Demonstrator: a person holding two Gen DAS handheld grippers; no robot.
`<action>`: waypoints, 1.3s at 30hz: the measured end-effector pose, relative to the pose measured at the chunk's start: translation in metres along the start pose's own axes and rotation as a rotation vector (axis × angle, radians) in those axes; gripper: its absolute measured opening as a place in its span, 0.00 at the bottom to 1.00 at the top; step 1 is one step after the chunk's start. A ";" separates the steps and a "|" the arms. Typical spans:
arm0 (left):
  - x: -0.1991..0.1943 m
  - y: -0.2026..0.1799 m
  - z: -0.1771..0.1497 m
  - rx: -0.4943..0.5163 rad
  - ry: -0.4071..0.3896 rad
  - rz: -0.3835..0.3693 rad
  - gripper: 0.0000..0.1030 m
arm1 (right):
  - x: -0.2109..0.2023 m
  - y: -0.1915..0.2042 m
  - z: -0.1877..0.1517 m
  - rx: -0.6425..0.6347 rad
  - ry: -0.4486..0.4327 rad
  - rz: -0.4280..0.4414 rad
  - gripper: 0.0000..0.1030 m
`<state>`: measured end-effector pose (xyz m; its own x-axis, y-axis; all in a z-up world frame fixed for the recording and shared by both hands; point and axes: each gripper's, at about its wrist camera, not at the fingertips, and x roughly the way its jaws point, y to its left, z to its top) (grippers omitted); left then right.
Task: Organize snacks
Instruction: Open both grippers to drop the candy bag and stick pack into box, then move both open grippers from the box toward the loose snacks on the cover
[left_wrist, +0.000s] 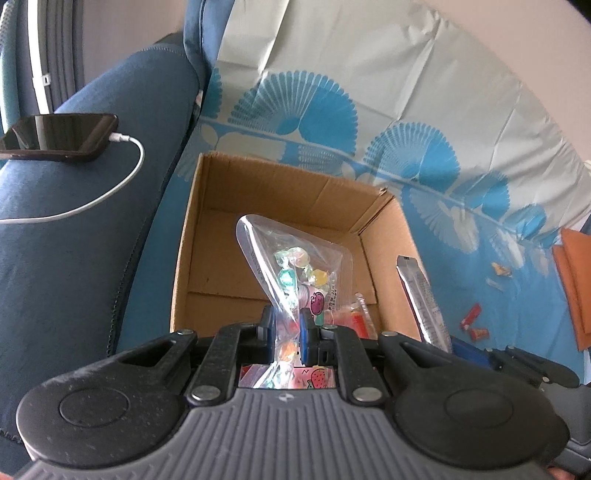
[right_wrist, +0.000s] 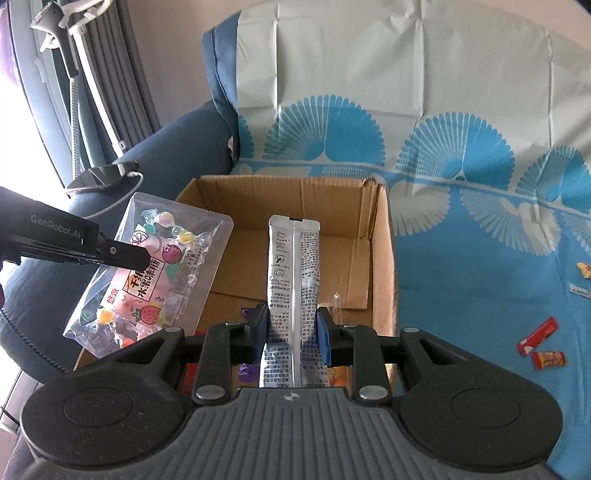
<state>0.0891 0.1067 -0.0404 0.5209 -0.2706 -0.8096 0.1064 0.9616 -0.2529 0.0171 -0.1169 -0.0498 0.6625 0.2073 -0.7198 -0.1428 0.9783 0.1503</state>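
An open cardboard box (left_wrist: 207, 236) (right_wrist: 380, 251) stands on a blue-patterned cloth on a sofa. My left gripper (left_wrist: 287, 328) is shut on a clear bag of fruit candies (left_wrist: 295, 273) and holds it over the box's near left side; the bag also shows in the right wrist view (right_wrist: 155, 273). My right gripper (right_wrist: 292, 332) is shut on a long silver snack packet (right_wrist: 293, 266) and holds it upright over the box; the packet shows at the box's right wall in the left wrist view (left_wrist: 421, 295). A few small snacks lie in the box's near end, mostly hidden.
Small red and orange candies (right_wrist: 539, 343) (left_wrist: 474, 321) lie loose on the cloth (right_wrist: 461, 280) right of the box. A phone (left_wrist: 59, 136) with a white charging cable rests on the blue armrest at left. An orange object (left_wrist: 572, 280) lies at the far right.
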 end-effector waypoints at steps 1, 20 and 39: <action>0.004 0.001 0.001 0.000 0.006 0.002 0.13 | 0.005 0.000 0.001 0.000 0.006 0.000 0.29; 0.033 0.002 0.013 -0.037 0.014 0.110 1.00 | 0.037 -0.009 0.007 0.058 0.024 -0.044 0.71; -0.115 -0.067 -0.005 0.171 0.091 0.219 1.00 | -0.107 -0.019 -0.014 0.129 -0.138 -0.126 0.71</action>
<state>0.0181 0.0729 0.0674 0.4704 -0.0509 -0.8810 0.1450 0.9892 0.0202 -0.0612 -0.1579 0.0145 0.7649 0.0733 -0.6400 0.0366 0.9870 0.1567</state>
